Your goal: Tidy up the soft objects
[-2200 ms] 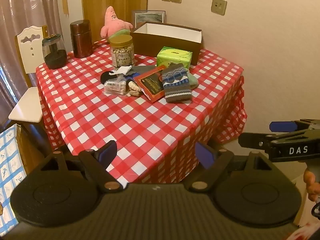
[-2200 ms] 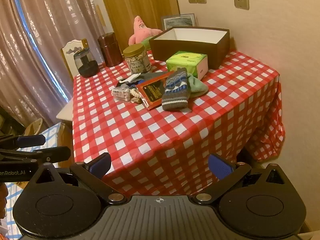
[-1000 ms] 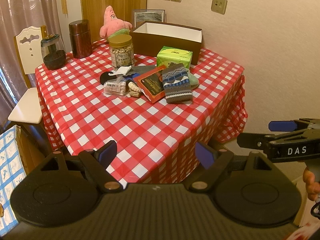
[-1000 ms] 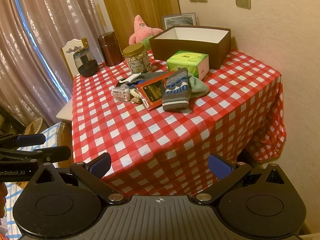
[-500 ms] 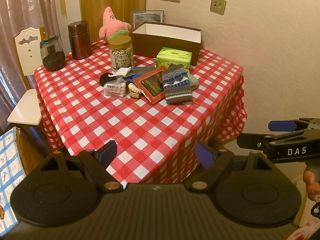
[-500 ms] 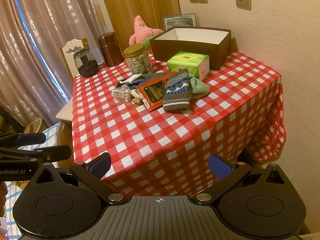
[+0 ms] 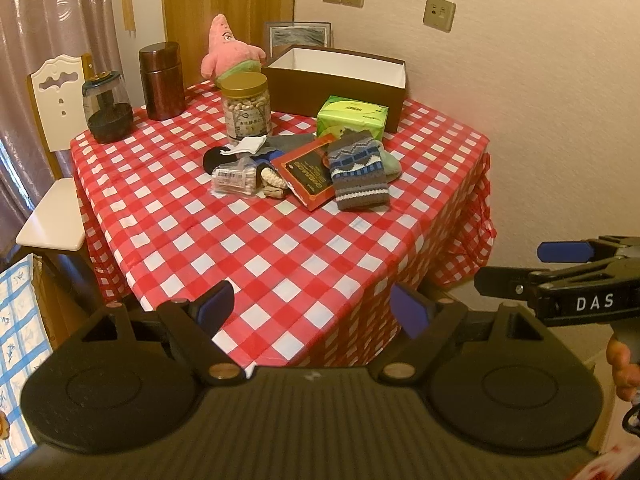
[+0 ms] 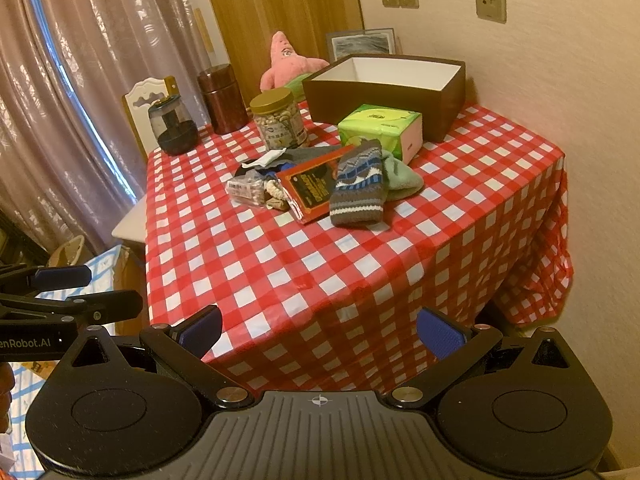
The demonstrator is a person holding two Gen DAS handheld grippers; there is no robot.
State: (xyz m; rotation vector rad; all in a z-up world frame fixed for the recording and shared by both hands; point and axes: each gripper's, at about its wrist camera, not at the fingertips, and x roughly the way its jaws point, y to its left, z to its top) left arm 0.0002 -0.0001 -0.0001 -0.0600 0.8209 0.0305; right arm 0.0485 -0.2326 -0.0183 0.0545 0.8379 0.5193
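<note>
Hovering short of the checked table (image 7: 248, 248), the left gripper (image 7: 312, 307) and right gripper (image 8: 320, 330) are both spread, empty; the knit sock (image 8: 358, 182) tops the central clutter, the likeliest first pick for the brown box (image 8: 384, 92).

"DAS" stands in white letters on the side of the right gripper (image 7: 568, 264). "enRobot.AI", cut off at the frame edge, stands on the left gripper (image 8: 80, 292). Other labels are too small to read.
</note>
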